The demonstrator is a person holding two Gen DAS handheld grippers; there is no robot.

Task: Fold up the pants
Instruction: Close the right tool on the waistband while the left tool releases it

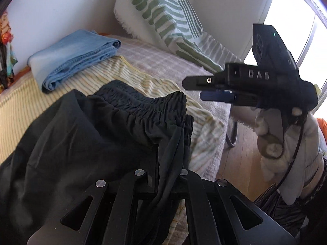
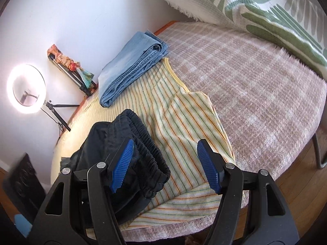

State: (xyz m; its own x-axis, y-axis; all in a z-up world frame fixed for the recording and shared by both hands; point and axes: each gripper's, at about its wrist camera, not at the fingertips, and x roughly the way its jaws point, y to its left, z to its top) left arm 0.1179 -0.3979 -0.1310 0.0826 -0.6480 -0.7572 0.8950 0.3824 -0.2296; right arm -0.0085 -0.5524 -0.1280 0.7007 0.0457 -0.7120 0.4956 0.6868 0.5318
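Note:
Black pants (image 1: pixel 85 134) with an elastic waistband lie bunched on a striped yellow cloth (image 1: pixel 143 79) on the bed. My left gripper (image 1: pixel 165 163) is shut on a fold of the black pants near the waistband; its fingers are hidden by the fabric. My right gripper (image 2: pixel 165 163) is open and empty, its blue pads (image 2: pixel 122 165) wide apart just above the waistband (image 2: pixel 143 155). In the left wrist view the right gripper (image 1: pixel 204 89) hovers to the right of the waistband, held by a gloved hand (image 1: pixel 286 143).
Folded blue jeans (image 2: pixel 130 67) lie at the back of the bed by the wall. A green-patterned pillow (image 2: pixel 265 6) leans at the head. A pink checked blanket (image 2: pixel 255 77) covers the bed. A ring light (image 2: pixel 26 88) stands at the left. Wooden floor (image 1: pixel 241 147) lies off the right edge.

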